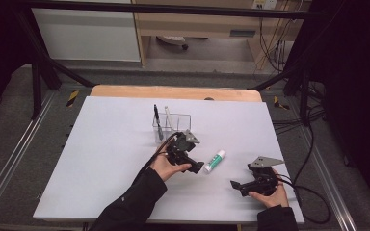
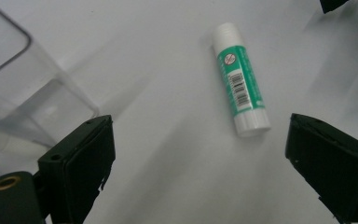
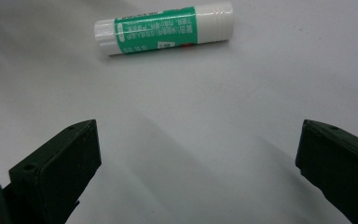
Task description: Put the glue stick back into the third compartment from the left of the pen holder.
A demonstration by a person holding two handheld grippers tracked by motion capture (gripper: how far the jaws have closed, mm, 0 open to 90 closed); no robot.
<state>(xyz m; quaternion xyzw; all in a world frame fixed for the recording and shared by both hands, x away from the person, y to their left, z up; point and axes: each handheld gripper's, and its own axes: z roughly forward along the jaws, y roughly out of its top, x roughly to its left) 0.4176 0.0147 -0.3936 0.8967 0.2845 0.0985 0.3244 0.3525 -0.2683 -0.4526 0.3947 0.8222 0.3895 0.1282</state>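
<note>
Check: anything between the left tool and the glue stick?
Nothing: bare white table between left tool and glue stick, per left gripper view.

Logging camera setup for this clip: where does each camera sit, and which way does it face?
High view: above the person's side, facing forward and down on the white table; forearms, hands, left hand-held gripper and right hand-held gripper show.
Left gripper view: rides that gripper, looks down past its open jaws at the glue stick and clear organizer.
Right gripper view: rides that gripper, looks between open jaws at the glue stick.
All three views share the glue stick.
</note>
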